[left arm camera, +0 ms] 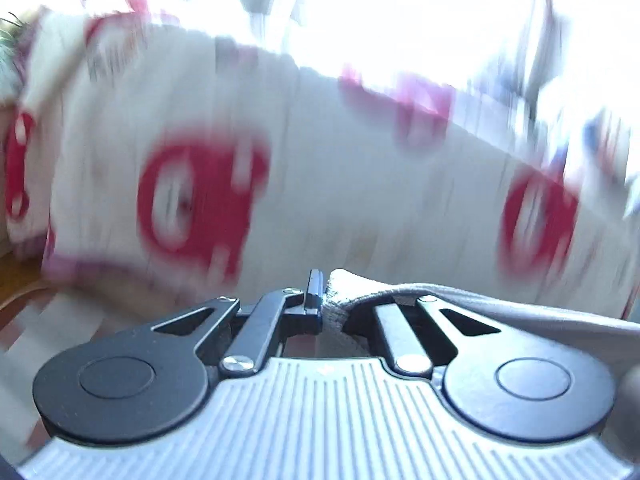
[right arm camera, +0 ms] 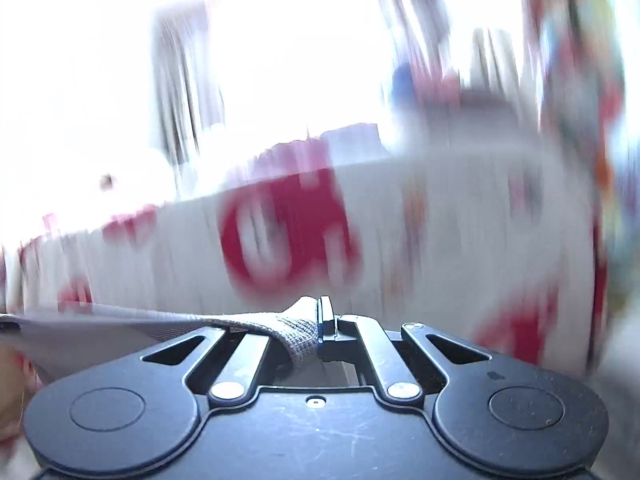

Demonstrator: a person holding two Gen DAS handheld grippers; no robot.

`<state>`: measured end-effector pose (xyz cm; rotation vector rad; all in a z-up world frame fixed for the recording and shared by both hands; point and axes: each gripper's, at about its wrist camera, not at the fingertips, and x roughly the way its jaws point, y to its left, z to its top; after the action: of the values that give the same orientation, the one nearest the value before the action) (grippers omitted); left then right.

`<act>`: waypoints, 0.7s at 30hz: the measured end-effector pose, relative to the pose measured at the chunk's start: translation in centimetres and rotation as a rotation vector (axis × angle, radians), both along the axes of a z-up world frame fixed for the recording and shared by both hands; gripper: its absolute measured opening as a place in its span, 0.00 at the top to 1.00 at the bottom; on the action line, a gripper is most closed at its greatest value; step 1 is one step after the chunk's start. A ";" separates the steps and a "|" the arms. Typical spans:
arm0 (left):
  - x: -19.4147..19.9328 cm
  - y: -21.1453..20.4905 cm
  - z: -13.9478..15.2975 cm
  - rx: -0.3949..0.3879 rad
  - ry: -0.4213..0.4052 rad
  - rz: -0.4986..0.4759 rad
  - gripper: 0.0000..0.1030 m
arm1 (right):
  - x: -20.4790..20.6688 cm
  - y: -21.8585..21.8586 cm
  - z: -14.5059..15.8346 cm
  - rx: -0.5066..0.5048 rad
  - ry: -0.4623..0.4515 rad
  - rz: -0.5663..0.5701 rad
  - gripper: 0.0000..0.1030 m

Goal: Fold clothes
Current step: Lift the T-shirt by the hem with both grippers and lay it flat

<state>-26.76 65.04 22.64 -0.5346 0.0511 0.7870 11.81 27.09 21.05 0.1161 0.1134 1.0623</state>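
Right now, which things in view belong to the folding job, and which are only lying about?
Job:
- grey garment, pinched at two ends
- left gripper, shut on it
- right gripper, shut on it

Lying about:
- white cloth with red shapes, blurred

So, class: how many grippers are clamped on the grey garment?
2. The left gripper pinches one edge of the grey garment; the right gripper pinches another edge.
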 end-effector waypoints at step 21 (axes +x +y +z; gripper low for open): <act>-10.9 -19.9 -26.9 -0.113 0.626 -0.188 0.96 | -7.0 -16.8 -34.6 -0.417 0.465 0.076 0.96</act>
<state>-37.70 45.11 -4.25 -0.3664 0.7173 0.7443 4.80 10.25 -13.56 -0.0214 0.7590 1.0512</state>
